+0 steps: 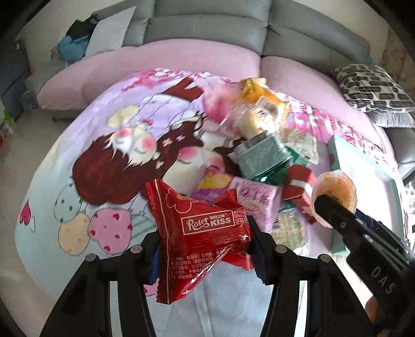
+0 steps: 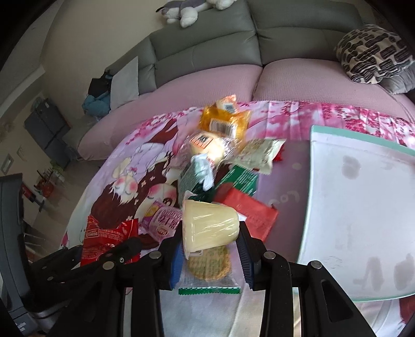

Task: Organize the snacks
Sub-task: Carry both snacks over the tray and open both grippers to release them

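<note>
My left gripper (image 1: 205,238) is shut on a red Rater Kiss snack packet (image 1: 202,233) and holds it above the cartoon-print cloth (image 1: 103,155); the packet also shows in the right wrist view (image 2: 109,238). My right gripper (image 2: 210,233) is shut on a pale yellow jelly cup (image 2: 210,225), lying sideways between the fingers; it also shows in the left wrist view (image 1: 334,197). A pile of snacks lies on the cloth: a green box (image 2: 194,181), a red packet (image 2: 249,207), a pink packet (image 2: 163,220), an orange packet (image 2: 223,119), a cracker packet (image 2: 207,264).
A white tray with a teal rim (image 2: 363,207) lies on the cloth at the right, also in the left wrist view (image 1: 363,166). A pink and grey sofa (image 2: 207,77) stands behind, with a black-and-white cushion (image 2: 373,51) and a plush toy (image 2: 192,7).
</note>
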### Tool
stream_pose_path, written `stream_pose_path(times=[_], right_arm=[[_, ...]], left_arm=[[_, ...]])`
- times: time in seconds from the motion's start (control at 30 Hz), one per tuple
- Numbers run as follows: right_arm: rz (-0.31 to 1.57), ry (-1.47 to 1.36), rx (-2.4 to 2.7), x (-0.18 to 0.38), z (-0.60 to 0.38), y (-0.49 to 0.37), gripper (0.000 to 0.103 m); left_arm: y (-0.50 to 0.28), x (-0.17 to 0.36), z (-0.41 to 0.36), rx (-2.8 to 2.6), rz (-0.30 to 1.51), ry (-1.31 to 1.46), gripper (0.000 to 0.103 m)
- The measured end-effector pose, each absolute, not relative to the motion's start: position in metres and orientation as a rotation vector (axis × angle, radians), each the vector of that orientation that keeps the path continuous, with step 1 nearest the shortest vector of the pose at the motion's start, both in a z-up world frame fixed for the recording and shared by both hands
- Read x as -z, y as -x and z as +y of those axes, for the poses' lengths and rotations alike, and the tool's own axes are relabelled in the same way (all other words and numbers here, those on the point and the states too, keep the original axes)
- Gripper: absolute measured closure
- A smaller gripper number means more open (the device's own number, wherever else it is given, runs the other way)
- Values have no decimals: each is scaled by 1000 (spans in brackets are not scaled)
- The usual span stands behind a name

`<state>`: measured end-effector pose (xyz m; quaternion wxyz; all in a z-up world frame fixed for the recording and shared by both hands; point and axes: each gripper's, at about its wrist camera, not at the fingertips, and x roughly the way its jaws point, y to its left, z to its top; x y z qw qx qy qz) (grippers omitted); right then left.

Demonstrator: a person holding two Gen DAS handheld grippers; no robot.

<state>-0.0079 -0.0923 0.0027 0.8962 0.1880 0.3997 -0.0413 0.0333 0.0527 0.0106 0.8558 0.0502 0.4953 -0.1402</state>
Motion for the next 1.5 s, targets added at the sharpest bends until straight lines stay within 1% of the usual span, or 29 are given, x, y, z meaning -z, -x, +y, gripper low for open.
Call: stream_pose_path(times=[0.17, 0.33, 0.5, 0.77, 1.07, 1.17, 1.27, 1.3, 1.33, 1.37, 1.5], right_arm=[[772, -422, 166, -16, -123, 20, 63], [736, -485, 261, -21, -167, 34, 63], [699, -540, 379, -23, -213, 51, 63], [673, -600, 614, -18, -283, 83, 63], [701, -638, 809, -4, -334, 107, 63], [711, -638, 834, -1, -340, 112, 63], [716, -643, 840, 0, -344, 114, 63], [715, -645, 842, 0, -344, 115, 63], [717, -644, 843, -1, -344, 115, 62], [722, -639, 845, -1, -344, 115, 62], [745, -600, 847, -4, -338, 111, 62]], left_arm=[[-35, -28, 22, 336, 990, -152, 46], [-35, -52, -25, 432, 903, -195, 46], [-32, -61, -79, 533, 847, -269, 46], [-29, -56, -150, 647, 803, -356, 46], [-25, -27, -214, 718, 789, -442, 46], [-22, -18, -224, 718, 794, -455, 43], [-20, -14, -228, 721, 805, -481, 37], [-20, -14, -227, 716, 810, -485, 33], [-21, -15, -227, 708, 812, -486, 26], [-22, -16, -225, 700, 812, -482, 24], [-30, -27, -213, 673, 831, -434, 24]])
